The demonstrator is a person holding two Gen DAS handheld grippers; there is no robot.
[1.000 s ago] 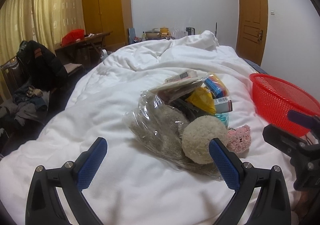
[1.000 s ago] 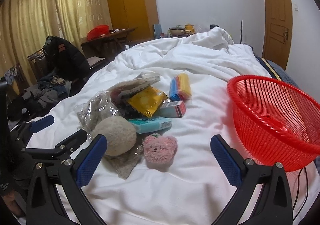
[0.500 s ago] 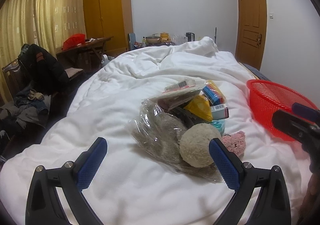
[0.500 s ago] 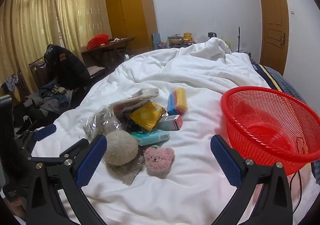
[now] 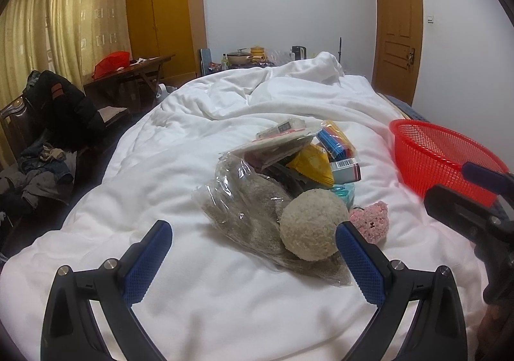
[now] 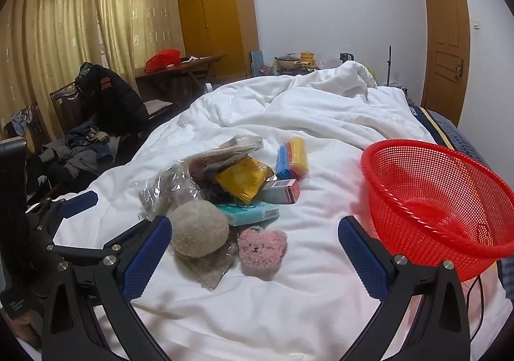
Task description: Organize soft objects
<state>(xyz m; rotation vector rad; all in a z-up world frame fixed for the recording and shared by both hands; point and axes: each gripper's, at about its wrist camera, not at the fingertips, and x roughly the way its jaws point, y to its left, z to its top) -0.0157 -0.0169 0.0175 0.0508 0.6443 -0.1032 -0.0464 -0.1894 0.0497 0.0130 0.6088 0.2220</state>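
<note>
Hovering with jaws spread and empty, the left gripper (image 5: pixel 252 235) and right gripper (image 6: pixel 253 232) frame a beige plush ball (image 6: pixel 199 229) and pink bear (image 6: pixel 261 247), where slippery plastic wrap (image 5: pixel 244 200) risks snagging a grab.

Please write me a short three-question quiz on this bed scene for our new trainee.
1. True or false: the red basket already holds a soft toy.
2. Which lies nearest the pink plush bear? A) the beige plush ball B) the yellow packet C) the blue and yellow roll
3. Fill in: the left gripper and right gripper both stand ____, holding nothing.

Key: 1 false; the basket looks empty. 2 A. 3 open.
</note>
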